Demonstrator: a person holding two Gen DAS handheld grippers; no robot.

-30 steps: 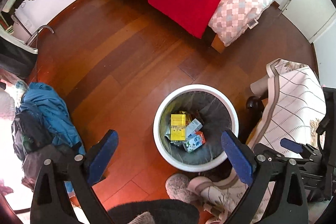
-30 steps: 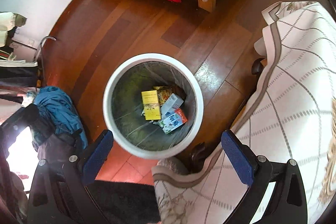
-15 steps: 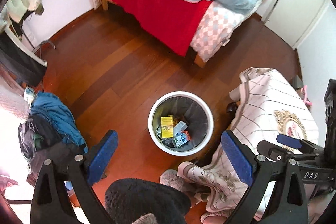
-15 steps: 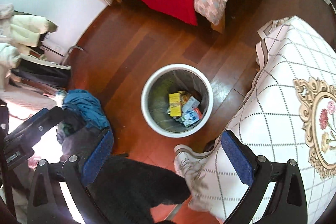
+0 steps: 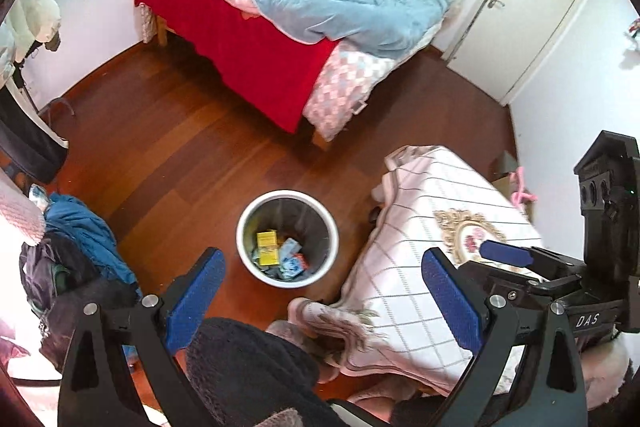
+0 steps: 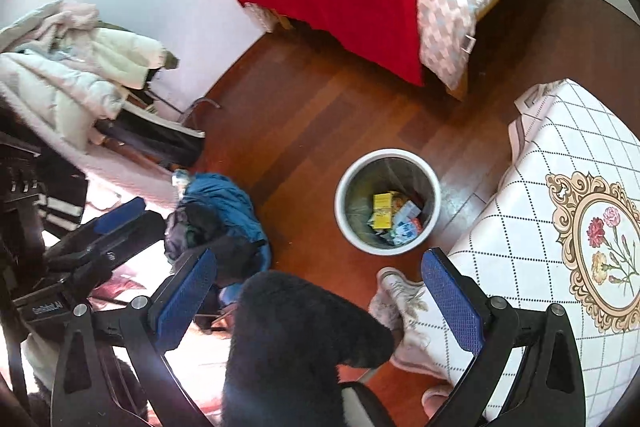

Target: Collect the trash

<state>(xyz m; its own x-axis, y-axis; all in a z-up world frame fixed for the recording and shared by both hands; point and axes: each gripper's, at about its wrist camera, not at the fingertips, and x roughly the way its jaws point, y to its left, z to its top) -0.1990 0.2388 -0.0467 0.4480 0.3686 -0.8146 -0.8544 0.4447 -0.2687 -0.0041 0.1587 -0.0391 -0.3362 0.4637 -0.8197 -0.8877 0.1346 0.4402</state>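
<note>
left wrist view: the left tongs (image 5: 322,301) are spread wide with nothing between the blue pads (image 5: 196,297). the white bin (image 5: 287,237) stands on the wood floor (image 5: 168,147) near centre, holding a yellow box (image 5: 267,247) and other wrappers. the desk (image 5: 440,227) under a checked cloth sits at 4 o'clock, the bed (image 5: 300,27) at 12 o'clock, a blue jacket (image 5: 86,231) at 9 o'clock. the right tongs (image 5: 506,254) show at 3 o'clock; i cannot tell how far open they are here.

right wrist view: the right tongs (image 6: 320,301) gape wide, holding nothing. the bin (image 6: 387,201) stands just left of the desk (image 6: 560,187), trash inside.
</note>
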